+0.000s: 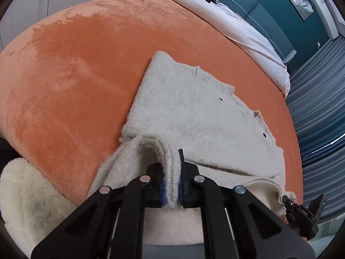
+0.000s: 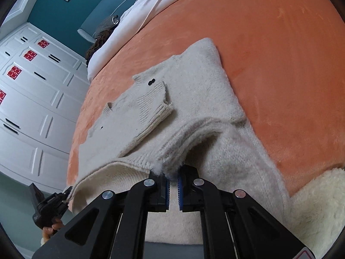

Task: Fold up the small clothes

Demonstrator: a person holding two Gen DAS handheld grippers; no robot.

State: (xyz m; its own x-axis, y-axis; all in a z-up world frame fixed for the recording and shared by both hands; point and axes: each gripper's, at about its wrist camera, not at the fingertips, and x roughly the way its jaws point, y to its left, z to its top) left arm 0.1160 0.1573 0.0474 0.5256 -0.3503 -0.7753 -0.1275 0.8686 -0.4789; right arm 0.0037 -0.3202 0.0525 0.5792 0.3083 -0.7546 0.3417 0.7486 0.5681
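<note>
left wrist view: left gripper is clenched on the ribbed hem of the cream fuzzy knit sweater. right gripper pinches the same hem further along, blue pads nearly together. the sweater lies flat on the orange plush bedspread, sleeve cuff folded over its middle. best to lift both hem corners level and carry them evenly toward the sweater's far edge, avoiding the white fleece blanket beside the sweater.

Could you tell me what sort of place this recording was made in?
Most likely a bedroom: the cream sweater lies on a bed with an orange blanket, a teal padded headboard behind it and white wardrobe doors alongside.
</note>
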